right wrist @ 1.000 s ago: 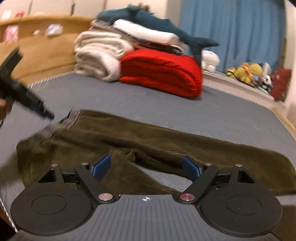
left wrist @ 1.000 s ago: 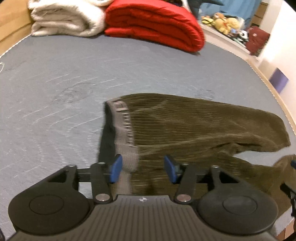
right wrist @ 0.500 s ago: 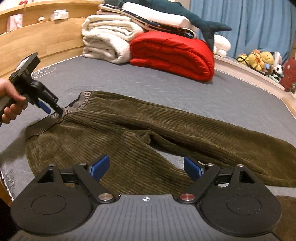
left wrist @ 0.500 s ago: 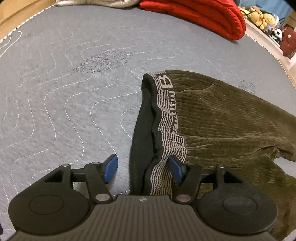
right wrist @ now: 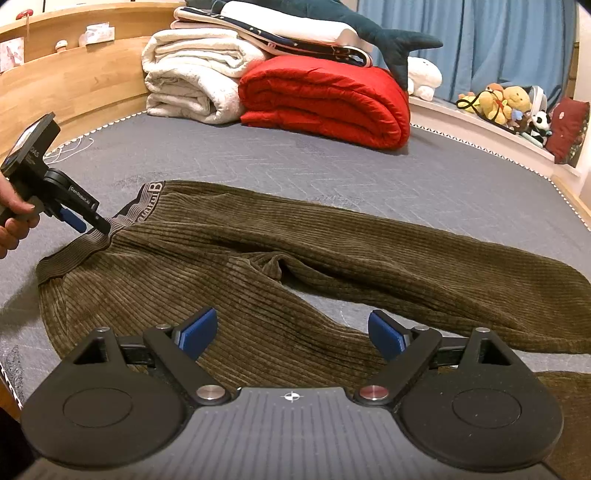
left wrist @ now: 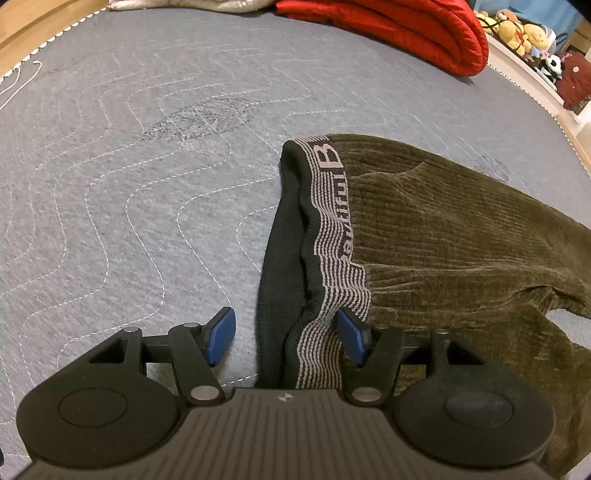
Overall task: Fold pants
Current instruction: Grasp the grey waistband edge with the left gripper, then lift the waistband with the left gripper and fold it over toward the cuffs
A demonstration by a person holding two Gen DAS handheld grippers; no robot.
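Observation:
Olive corduroy pants point(right wrist: 295, 254) lie spread on a grey mattress point(right wrist: 461, 184), waistband to the left, the legs running right. In the left wrist view the striped waistband point(left wrist: 328, 266) with its black lining runs between the open jaws of my left gripper point(left wrist: 288, 332), and the pants' body point(left wrist: 461, 240) spreads to the right. The left gripper also shows in the right wrist view point(right wrist: 92, 221), its tips at the waistband. My right gripper point(right wrist: 291, 334) is open and empty, held above the near leg.
At the far end of the mattress are a folded red quilt point(right wrist: 325, 99), white blankets point(right wrist: 192, 81) and a plush shark point(right wrist: 332, 14). A wooden bed frame point(right wrist: 74, 74) runs along the left. Soft toys point(right wrist: 506, 99) sit on a ledge at right.
My left gripper has come down to the waistband, which now lies between its open jaws. My right gripper has stayed open above the near leg with little movement.

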